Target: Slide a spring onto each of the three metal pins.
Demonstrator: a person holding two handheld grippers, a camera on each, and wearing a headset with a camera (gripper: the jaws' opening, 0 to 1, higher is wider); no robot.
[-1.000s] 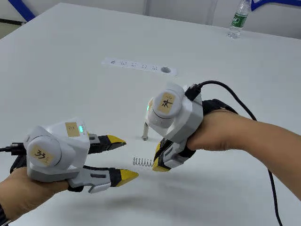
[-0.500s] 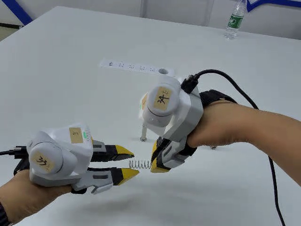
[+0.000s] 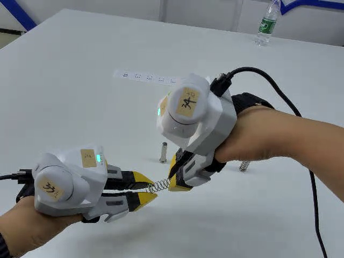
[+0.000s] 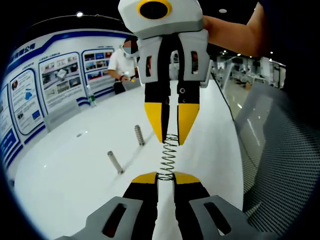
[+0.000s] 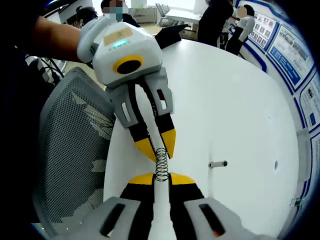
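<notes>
A small wire spring (image 3: 159, 185) hangs in the air between both grippers, one end in each. My left gripper (image 3: 149, 191) is shut on its left end, and my right gripper (image 3: 174, 181) is shut on the other. In the left gripper view the spring (image 4: 167, 157) runs from my left gripper (image 4: 166, 176) up to the right gripper (image 4: 172, 135). In the right gripper view the spring (image 5: 161, 162) joins my right gripper (image 5: 161, 178) to the left gripper (image 5: 159, 146). A bare metal pin (image 3: 163, 152) stands upright on the table just behind them. Another pin (image 3: 244, 166), wrapped in a spring, stands further right.
A white power strip (image 3: 150, 78) lies further back on the white table (image 3: 80, 97), and a water bottle (image 3: 266, 24) stands at the far edge. A black cable (image 3: 279, 97) trails from the right gripper. A mesh chair (image 5: 75, 150) sits beside the table; people stand in the background.
My left gripper moved right to the spring's free end and shut on it. The right gripper lifted slightly, raising the spring off the table.
</notes>
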